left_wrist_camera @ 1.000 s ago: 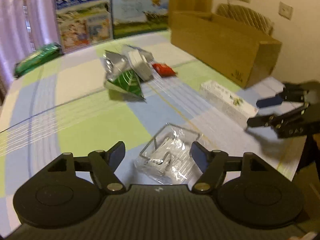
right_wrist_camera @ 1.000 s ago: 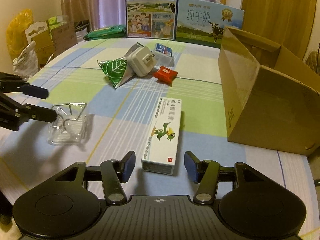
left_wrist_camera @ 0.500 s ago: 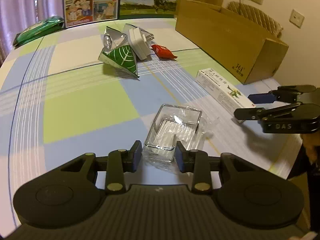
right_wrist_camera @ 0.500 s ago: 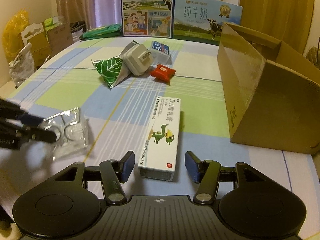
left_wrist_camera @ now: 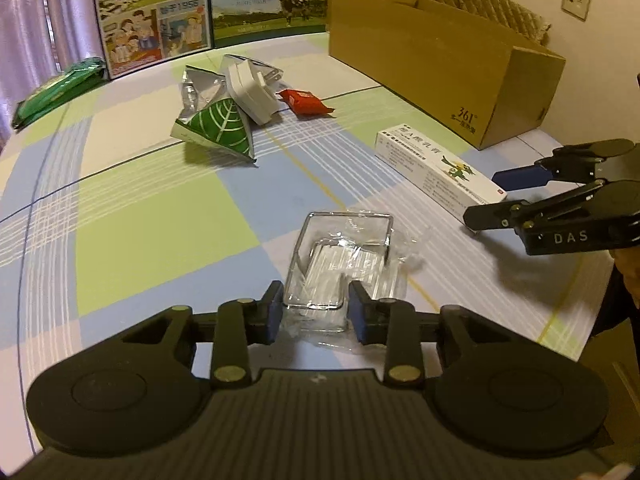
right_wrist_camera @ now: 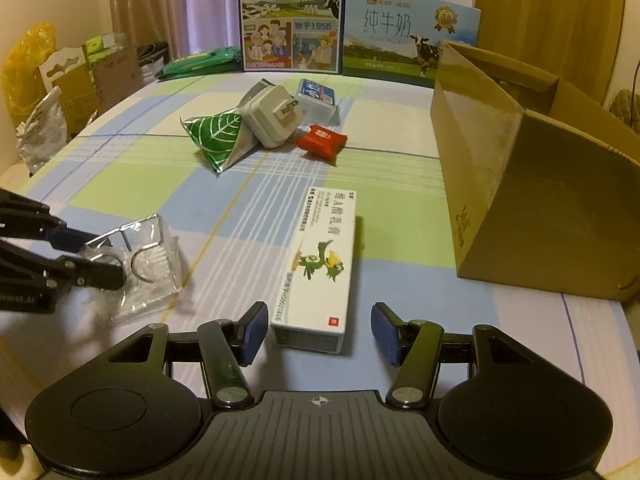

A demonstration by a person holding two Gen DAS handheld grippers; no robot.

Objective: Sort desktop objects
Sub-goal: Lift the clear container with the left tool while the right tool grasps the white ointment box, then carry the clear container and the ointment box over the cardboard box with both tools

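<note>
Low in the centre of the left wrist view, the left gripper has its blue-padded fingers brought in against both sides of a clear, square-edged plastic tray wrapped in crinkled film, which sits on the checked blue, green and white tablecloth. The pads look to be touching the tray's near corners, so I judge it a pinch just made, though the transparent walls make firm contact hard to confirm. Gripping at the near end probably suits the rigid rim better than the loose wrap.

At the bottom centre of the right wrist view, the right gripper is spread wide, its pads standing clear on either side of the near end of a long white carton printed with a green cartoon bird. Nothing is held; it seems lined up to close across the carton's narrow width.

Along the right edge of that view an open brown cardboard box stands near the carton, a likely destination for sorting. Further up the frame, a green leaf-print foil pouch, a white plug adapter and a red sweet wrapper lie clustered, untouched.
</note>
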